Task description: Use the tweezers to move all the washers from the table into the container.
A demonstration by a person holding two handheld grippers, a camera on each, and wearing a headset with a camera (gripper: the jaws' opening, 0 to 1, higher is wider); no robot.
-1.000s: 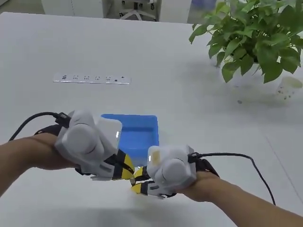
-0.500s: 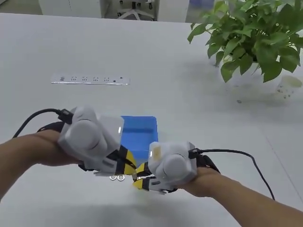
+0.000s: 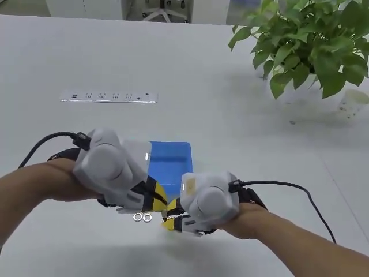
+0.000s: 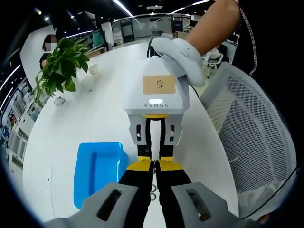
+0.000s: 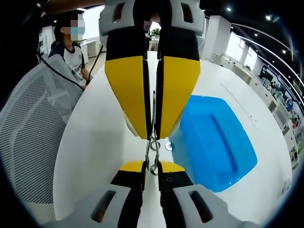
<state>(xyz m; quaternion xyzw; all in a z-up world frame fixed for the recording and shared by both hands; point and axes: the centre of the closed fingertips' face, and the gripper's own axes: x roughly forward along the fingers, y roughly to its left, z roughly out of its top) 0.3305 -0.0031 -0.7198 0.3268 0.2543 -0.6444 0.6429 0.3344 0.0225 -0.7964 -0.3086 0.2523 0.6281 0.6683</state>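
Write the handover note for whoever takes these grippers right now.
Left gripper: shut on a thin metal strip, apparently the tweezers.
Right gripper: jaws close together, tip to tip with the left one; whether it grips anything is unclear.
Two washers lie on the table by the gripper tips, near the blue container.
Done: no washer visible in the container.
Left: both washers.
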